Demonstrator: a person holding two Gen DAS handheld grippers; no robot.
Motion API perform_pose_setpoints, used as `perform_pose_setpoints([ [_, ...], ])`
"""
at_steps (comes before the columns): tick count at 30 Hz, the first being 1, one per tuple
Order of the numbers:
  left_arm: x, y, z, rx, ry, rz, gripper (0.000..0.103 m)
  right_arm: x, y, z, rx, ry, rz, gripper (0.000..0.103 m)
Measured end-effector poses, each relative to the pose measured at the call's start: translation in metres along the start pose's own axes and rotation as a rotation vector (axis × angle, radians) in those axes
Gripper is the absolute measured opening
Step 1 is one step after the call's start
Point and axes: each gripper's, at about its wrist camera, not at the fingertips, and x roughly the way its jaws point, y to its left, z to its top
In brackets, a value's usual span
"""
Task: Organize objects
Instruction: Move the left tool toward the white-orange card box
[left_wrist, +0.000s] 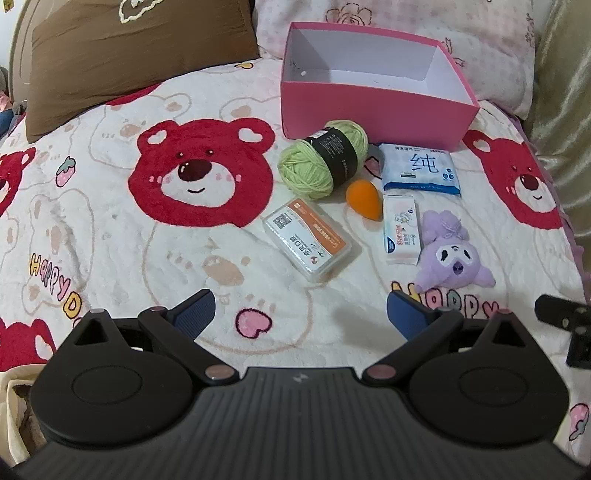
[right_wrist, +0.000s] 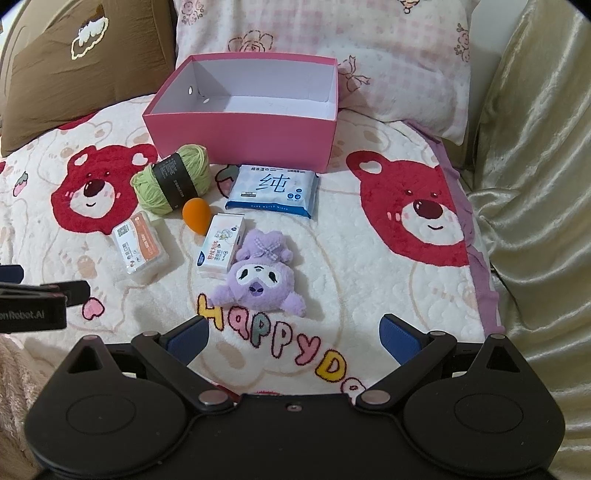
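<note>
We have not picked anything yet: both our left hand-held gripper (left_wrist: 301, 314) and right hand-held gripper (right_wrist: 293, 338) are wide open, so next we reach for the purple toy (right_wrist: 258, 277) and put it in the pink box (right_wrist: 240, 129).

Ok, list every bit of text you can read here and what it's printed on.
"纯": large character on the blue wet wipes pack.
"HAPPY DA": coloured letters on the blanket, cut off by the right tool.
"nRobot.AI": left tool body, start cut off.
Yarn band, orange-labelled box, small tissue pack: print too small to read.
</note>
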Motion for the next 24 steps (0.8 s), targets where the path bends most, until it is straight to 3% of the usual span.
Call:
perform_pose_setpoints([
  [12, 0.010, 0.004, -0.003, -0.002, 0.065, 0.006, 0.100, 0.003, 0.008, -0.006, -0.015, -0.003, 0.008, 0.100],
  [24, 0.002, -0.006, 0.000, 0.028, 0.070, -0.011, 0.100, -0.016, 0.000, -0.004, -0.023, -0.026, 0.030, 0.100],
])
